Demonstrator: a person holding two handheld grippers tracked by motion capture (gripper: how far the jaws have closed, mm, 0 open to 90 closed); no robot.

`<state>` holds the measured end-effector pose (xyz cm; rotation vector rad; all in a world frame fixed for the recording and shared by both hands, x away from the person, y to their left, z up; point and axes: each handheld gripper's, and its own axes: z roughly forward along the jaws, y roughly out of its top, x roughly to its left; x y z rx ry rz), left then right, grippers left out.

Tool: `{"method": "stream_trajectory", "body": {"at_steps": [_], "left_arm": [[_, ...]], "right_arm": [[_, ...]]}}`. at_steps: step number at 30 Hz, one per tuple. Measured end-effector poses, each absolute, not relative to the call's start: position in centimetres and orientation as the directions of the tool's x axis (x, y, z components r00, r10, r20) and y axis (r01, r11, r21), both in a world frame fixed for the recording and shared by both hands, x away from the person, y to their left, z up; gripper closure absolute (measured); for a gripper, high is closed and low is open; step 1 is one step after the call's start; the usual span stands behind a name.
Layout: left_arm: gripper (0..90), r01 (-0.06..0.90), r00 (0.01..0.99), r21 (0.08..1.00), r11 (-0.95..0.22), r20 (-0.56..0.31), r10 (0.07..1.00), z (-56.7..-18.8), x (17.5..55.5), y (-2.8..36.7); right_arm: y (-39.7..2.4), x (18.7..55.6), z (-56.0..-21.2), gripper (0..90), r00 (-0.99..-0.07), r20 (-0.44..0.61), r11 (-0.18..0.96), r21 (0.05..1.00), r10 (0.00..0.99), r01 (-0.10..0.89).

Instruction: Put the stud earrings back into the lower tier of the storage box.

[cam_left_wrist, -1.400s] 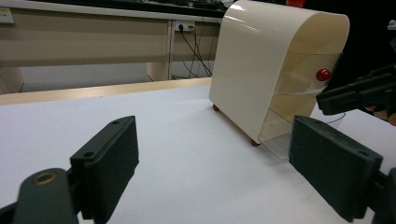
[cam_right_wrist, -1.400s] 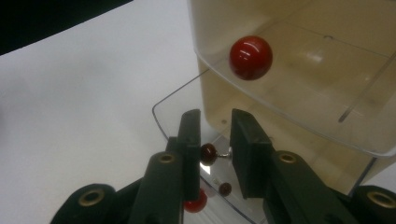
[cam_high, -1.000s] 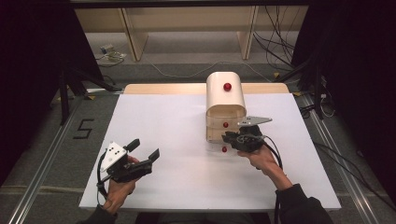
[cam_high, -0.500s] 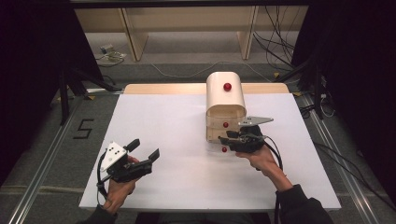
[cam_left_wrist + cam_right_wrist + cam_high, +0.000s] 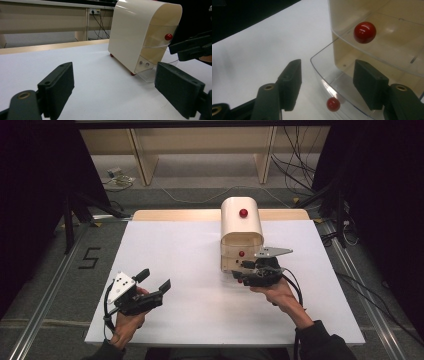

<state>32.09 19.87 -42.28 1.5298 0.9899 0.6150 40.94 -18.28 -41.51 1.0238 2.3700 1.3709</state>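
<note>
Holding the left gripper (image 5: pixel 152 282) idle near the counter's (image 5: pixel 175 250) left front, I keep its jaws wide with nothing between them. The cabinet (image 5: pixel 241 232) stands right of centre, toward the far edge: a cream shell with a rounded top and clear plastic drawers, each with a small red knob. The bottom drawer (image 5: pixel 342 87) is pulled partly out toward me. My right gripper (image 5: pixel 243 271) sits just in front of it; its jaws have just been opening and now stand apart, one on each side of the lower knob (image 5: pixel 333 104), pressing on nothing.

Handling judgement: the drawer looks like thin, stiff, light plastic, smooth and likely slippery on its curved front wall. A hard squeeze on that wall could crack it. The knob is the proper hold: small, round and glossy, so I would centre the pads on it and pull straight, as the light cabinet may slide on the counter.
</note>
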Motion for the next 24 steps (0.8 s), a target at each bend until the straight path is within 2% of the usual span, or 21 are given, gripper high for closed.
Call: {"method": "stream_trajectory", "body": {"at_steps": [24], "left_arm": [[15.4,0.251,0.506,0.968,0.011,-0.141,0.851,-42.3,32.1,19.9]], "right_arm": [[-18.0,39.7,-42.0,29.6,-0.741,0.155,0.301,0.845,0.653,0.442]]}}
